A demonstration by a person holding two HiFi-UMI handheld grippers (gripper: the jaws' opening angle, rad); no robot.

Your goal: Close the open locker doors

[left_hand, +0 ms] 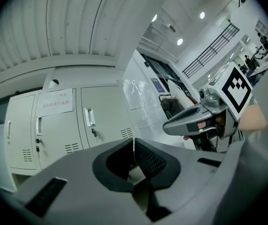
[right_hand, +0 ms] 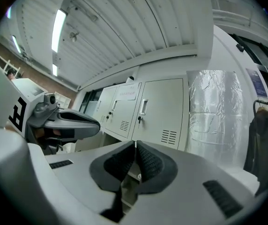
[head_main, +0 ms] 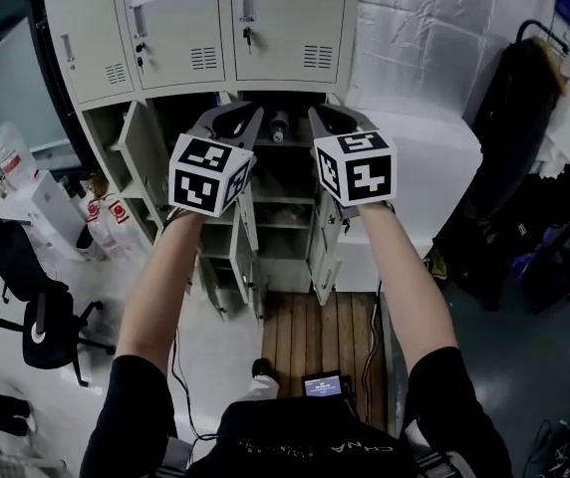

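The left gripper [head_main: 233, 119] and the right gripper [head_main: 333, 119] are held side by side in front of a beige metal locker cabinet [head_main: 285, 28]. Each one's dark ribbed fingers [left_hand: 149, 161] are pressed together with nothing between them. The open locker doors [head_main: 246, 232] hang edge-on in the lower rows, below and beyond the fingertips and well apart from them.

Only the head view shows those open doors, along with a wooden floor panel [head_main: 315, 337] and a black office chair [head_main: 41, 327]. The two gripper views show only the closed upper doors [right_hand: 162, 111], and the left gripper view shows a white paper notice [left_hand: 55, 101] on one of them.
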